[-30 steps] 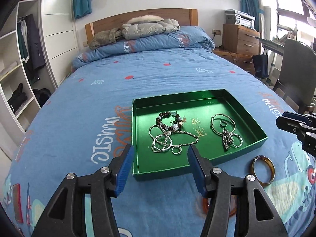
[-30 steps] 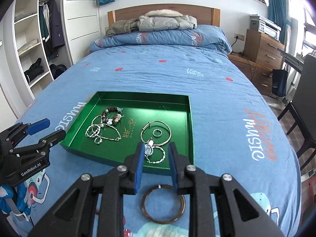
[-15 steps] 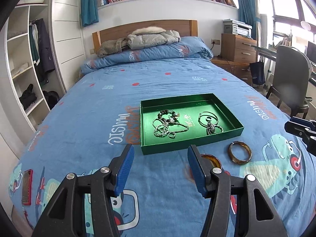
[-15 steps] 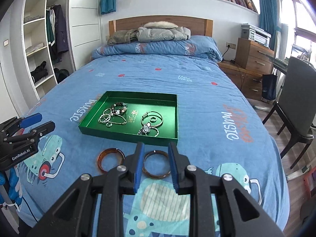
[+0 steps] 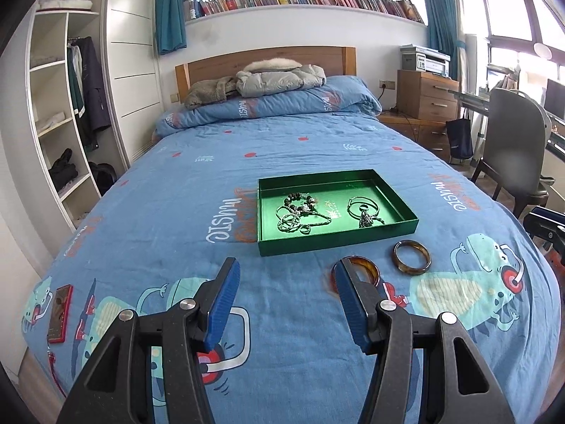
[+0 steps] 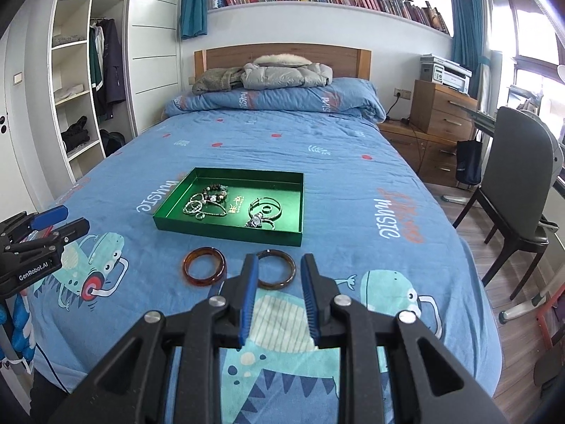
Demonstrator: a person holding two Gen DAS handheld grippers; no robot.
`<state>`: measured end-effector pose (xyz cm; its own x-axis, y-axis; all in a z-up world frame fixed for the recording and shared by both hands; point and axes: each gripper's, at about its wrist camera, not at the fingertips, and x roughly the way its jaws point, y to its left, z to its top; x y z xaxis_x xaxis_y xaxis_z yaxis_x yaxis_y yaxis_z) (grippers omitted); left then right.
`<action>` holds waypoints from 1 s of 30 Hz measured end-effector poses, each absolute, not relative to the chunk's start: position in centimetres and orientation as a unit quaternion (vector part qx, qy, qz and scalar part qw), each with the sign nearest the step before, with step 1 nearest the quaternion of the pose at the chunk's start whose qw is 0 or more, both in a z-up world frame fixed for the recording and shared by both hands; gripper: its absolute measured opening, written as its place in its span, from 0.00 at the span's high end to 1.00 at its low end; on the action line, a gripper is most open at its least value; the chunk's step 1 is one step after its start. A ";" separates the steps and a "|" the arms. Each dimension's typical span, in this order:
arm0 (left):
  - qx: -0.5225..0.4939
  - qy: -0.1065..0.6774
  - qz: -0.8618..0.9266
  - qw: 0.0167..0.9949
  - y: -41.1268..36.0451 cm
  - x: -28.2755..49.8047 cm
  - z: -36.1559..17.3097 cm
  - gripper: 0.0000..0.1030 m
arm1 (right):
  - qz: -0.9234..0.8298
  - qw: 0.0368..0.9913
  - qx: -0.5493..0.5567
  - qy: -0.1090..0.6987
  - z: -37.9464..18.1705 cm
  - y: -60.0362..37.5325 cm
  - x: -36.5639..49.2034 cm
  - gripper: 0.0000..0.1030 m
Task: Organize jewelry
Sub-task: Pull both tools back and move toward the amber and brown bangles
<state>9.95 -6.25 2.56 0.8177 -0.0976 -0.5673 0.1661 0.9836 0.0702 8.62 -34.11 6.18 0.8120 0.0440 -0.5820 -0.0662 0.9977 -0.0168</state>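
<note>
A bedroom, and I'm working over the bed [image 5: 148,212] with its blue cartoon cover. In the last second I've pulled both tools back and up from the tray [image 5: 339,243]; a moment ago the right tool [image 6: 279,293] hung right over the tray's near rim, now it sits short of the bangles. I read that as a drop finished and the next pick pending. One green tray, holding a tangle of chains and beads on its left and silver hoops on its right. Two bangles lie outside it: an amber one [image 6: 204,265] and a darker one [image 6: 276,269], just beside each other. Left tool [image 5: 286,304] gapes wide, empty; right tool is partly spread, also empty.
</note>
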 end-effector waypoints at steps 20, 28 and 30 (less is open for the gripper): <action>0.060 0.269 -0.074 0.958 -5.6 5.6 3.3 0.39 | 0.016 0.960 -0.016 0.281 6.9 -33.9 4.0 0.72; 0.054 0.260 -0.075 0.961 -5.0 4.6 3.8 0.38 | 0.014 0.960 -0.015 0.278 6.9 -33.6 3.2 0.69; 0.054 0.260 -0.074 0.961 -4.8 4.4 3.8 0.38 | 0.014 0.961 -0.017 0.276 7.0 -33.4 3.0 0.69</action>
<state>4.44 -4.84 3.76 0.8541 -0.1144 -0.5073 0.1708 0.9831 0.0658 3.02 -33.40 7.01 0.8478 0.0180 -0.5301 -0.0368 0.9990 -0.0248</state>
